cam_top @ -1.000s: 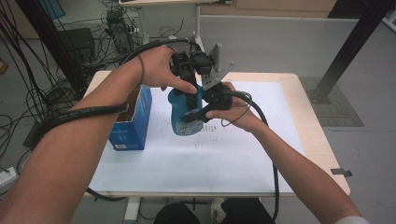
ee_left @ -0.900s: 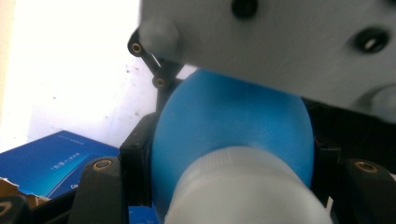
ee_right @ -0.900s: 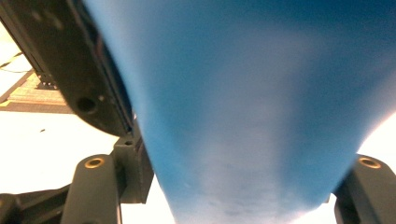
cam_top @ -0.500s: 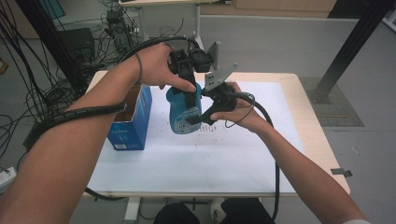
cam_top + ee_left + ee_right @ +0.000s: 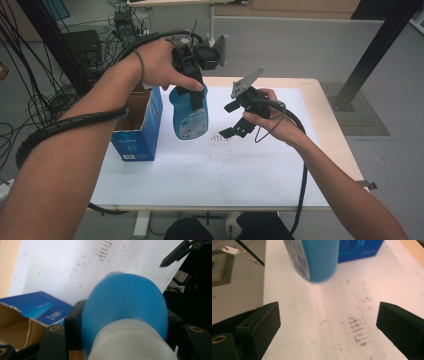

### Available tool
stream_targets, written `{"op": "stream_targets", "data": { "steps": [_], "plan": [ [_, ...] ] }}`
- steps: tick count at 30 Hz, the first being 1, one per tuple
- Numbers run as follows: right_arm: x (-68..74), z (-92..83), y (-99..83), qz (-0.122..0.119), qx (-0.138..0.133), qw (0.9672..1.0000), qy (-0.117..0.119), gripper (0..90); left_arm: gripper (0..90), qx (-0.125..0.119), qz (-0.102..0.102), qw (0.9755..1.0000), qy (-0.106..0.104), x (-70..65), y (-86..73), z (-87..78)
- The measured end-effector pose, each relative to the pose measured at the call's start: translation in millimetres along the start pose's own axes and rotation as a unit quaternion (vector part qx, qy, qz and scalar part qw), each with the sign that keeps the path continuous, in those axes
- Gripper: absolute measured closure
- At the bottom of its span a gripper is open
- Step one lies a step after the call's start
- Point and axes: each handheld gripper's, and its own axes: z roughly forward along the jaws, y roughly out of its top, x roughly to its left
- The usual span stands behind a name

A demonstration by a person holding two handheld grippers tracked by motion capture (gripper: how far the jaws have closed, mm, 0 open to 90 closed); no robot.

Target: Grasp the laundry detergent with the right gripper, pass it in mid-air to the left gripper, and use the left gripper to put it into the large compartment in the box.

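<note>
Blue bottle [image 5: 189, 112] hanging above the table [image 5: 165, 170], left gripper [image 5: 192, 90] clenched on its neck just under the white cap, right gripper [image 5: 235, 117] beside it, 2 jaws just opening, nothing between them, bottle well ahead.

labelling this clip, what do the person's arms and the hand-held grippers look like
Both forearms are bare, no sleeves; a thin dark band circles the left wrist. Each hand-held gripper is black: the left hand-held gripper, the right hand-held gripper. The right carries a grey three-cornered plate. A thick black ribbed cable trails along the left arm.
</note>
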Motion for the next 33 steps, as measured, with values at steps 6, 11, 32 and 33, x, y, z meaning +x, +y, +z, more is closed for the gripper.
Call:
{"op": "stream_targets", "data": {
  "steps": [6, 11, 32, 33],
  "plan": [
    [-2.7, -13.7, -14.1, 0.03, 0.019, 0.9992, -0.016, 5.5, 37.3, 0.002, -0.038, 0.9992, 0.006, 9.4, -9.7, -12.6],
    [-5.5, -27.6, -24.8, 0.038, 0.045, 0.9978, -0.03, 5.6, 37.3, 0.006, -0.076, 0.9969, 0.021, 17.6, -18.1, -25.5],
    [-1.4, -78.6, -57.4, 0.043, 0.106, 0.9913, -0.064, 6.2, 37.2, -0.027, -0.341, 0.9384, 0.047, 72.2, -64.2, -99.3],
    [-1.4, -78.6, -57.4, 0.043, 0.106, 0.9913, -0.064, 6.2, 37.2, -0.027, -0.341, 0.9384, 0.047, 72.2, -64.2, -99.3]
  ]
}}
